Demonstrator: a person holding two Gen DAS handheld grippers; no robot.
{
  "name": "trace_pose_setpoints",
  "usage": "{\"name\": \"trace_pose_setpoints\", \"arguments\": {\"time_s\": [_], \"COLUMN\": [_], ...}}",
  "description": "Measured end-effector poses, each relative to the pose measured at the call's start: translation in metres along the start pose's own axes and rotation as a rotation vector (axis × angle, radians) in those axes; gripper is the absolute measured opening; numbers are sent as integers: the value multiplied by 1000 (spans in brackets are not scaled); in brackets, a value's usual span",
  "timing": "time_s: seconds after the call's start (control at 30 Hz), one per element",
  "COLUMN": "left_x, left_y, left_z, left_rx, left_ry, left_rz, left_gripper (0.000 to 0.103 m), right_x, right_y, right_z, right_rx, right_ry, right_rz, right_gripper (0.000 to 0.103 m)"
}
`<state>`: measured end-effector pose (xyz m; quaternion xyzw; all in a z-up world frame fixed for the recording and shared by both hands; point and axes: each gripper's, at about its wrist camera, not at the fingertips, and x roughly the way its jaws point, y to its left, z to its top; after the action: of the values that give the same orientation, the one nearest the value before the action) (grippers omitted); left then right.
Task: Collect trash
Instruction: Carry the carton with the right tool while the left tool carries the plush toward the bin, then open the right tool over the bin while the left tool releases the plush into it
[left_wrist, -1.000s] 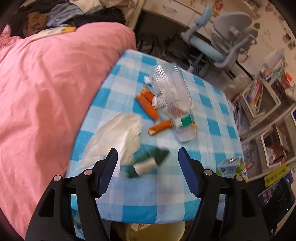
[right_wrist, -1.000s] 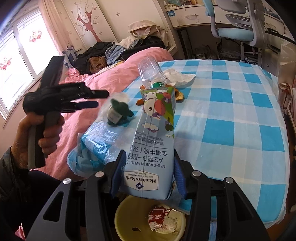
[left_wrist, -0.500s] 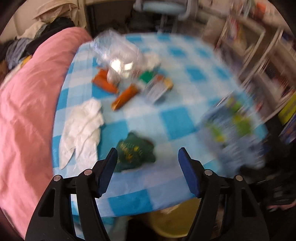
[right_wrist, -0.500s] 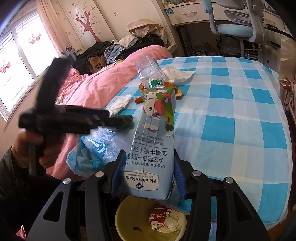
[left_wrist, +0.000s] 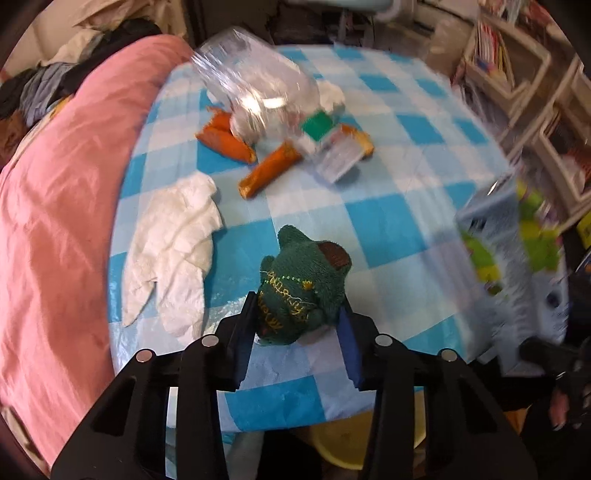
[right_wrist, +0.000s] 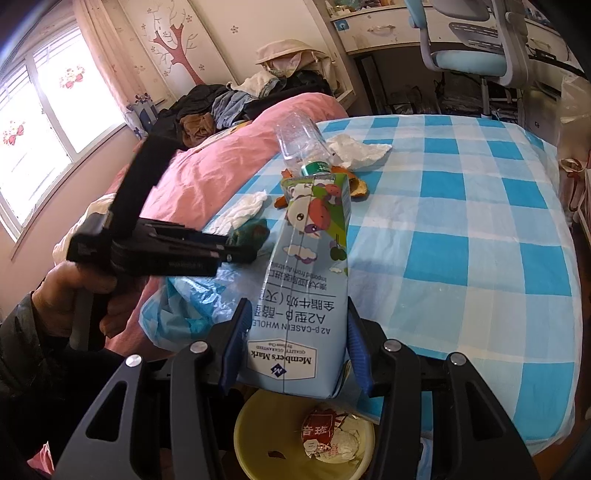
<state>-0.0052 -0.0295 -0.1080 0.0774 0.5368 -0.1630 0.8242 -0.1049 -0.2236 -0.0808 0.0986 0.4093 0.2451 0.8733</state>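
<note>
Bedding, pink, along the left. White crumpled tissue (left_wrist: 173, 254) lies on the blue-checked tablecloth (left_wrist: 388, 221). Left gripper (left_wrist: 299, 317) pinches a small green plush toy (left_wrist: 304, 291) near the table's front edge, probably lifting it for the bin. Farther back lie orange peels (left_wrist: 269, 170) and a clear plastic bottle (left_wrist: 258, 92). Right gripper (right_wrist: 291, 343) is clamped on a pale-blue milk carton (right_wrist: 306, 280), held above the yellow bin (right_wrist: 258, 446), apparently to drop it. Only the right view shows wrappers inside the bin; only the left shows the toy's stitching.

Milk carton (right_wrist: 306, 295) hangs directly over the yellow bin (right_wrist: 258, 435).
</note>
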Motion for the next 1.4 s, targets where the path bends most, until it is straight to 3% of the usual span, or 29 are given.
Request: {"name": "trace_pose_setpoints", "arguments": {"time_s": [0.3,0.47,0.57,0.63,0.9,1.0,1.13,1.2,1.33,1.4], "left_x": [-69,-89,-97,-100,-97,-90,-92,-93,-97,-102], "left_y": [-20,-34,-38,-43,-62,-77,-97,-95,-78,-65], "left_z": [-26,-50,-62,-69,-89,-97,-107,-106,-100,-97], "left_rx": [-41,-41,-51,-45,25,108,207,193,103,44], "left_ry": [-233,-293,-315,-319,-266,-194,-181,-198,-242,-303], "left_rz": [-155,-174,-190,-188,-208,-261,-283,-251,-204,-127], "left_gripper": [40,40,40,40,42,47,62,70,71,72], "right_x": [-6,-4,-3,-6,-39,-51,-63,-67,-70,-69], "right_y": [22,33,36,36,19,13,5,2,-1,0], "right_z": [-27,-48,-56,-61,-58,-56,-52,-51,-50,-49], "right_rx": [-35,-54,-58,-51,34,54,82,94,106,99], "right_ry": [44,105,134,133,-19,-94,-166,-193,-206,-204], "right_rz": [40,57,57,49,-34,-65,-93,-104,-112,-115], "right_gripper": [48,48,57,57,59,61,62,62,63,63]}}
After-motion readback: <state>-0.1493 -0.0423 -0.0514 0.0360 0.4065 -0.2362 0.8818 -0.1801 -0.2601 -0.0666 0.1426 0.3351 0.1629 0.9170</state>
